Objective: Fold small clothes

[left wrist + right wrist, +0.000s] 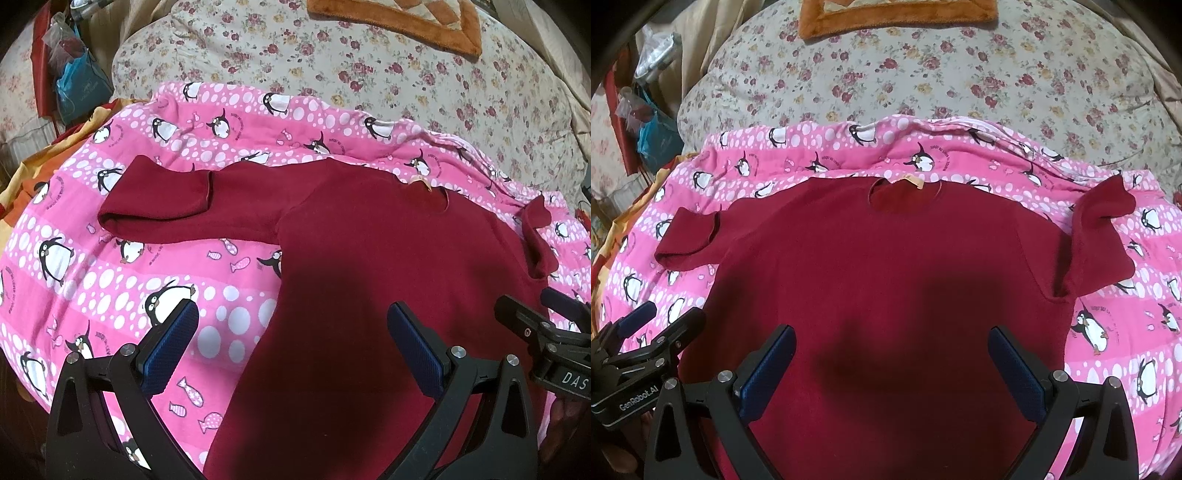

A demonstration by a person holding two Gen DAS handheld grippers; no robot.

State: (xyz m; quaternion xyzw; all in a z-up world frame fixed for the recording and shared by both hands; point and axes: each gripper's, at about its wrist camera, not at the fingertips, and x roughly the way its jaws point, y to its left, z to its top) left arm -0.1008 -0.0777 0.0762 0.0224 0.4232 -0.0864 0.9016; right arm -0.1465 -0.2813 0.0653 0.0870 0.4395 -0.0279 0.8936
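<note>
A dark red long-sleeved top [369, 251] lies spread flat on a pink penguin blanket [110, 266], neck hole with a yellow label at the far side. It also shows in the right wrist view [886, 266]. Its left sleeve [155, 199] is folded back on itself; the right sleeve [1100, 236] is crumpled and stands up. My left gripper [291, 332] is open over the top's left edge. My right gripper [892, 354] is open over the middle of the top's body. Neither holds anything.
The pink blanket [1126, 332] lies on a floral bedspread [923, 74]. An orange-brown cushion [897, 14] sits at the far side. Bags and clutter [70, 74] stand beside the bed at the far left.
</note>
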